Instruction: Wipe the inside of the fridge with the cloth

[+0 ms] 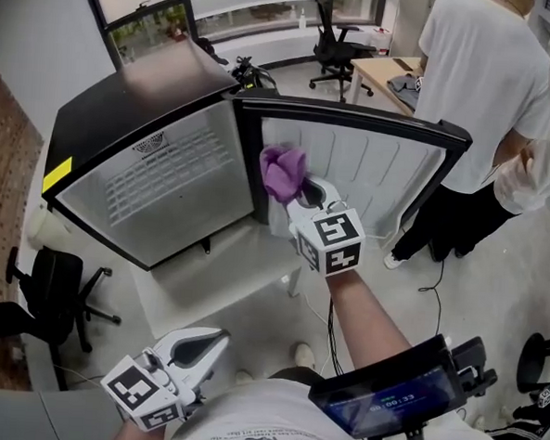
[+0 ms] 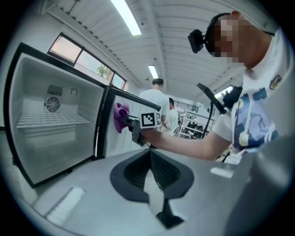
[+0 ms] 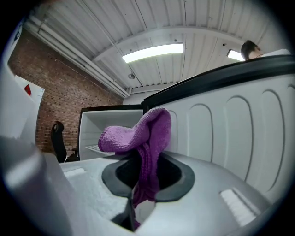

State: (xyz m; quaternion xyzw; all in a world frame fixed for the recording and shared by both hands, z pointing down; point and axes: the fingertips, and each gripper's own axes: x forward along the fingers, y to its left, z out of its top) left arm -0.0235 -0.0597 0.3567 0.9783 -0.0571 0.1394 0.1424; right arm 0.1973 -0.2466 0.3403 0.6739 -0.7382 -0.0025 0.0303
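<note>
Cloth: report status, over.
Right gripper shut on cloth, up by the open door. Left gripper shut, empty, held low. Fridge open, nothing blocking it.

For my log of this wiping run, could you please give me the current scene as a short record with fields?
fridge: open, one wire shelf inside
door: swung wide
cloth: purple, clamped in the right gripper, close to the door's inner panel; contact unclear
left gripper: shut, empty, held low
bystanders: two, behind the door
</note>
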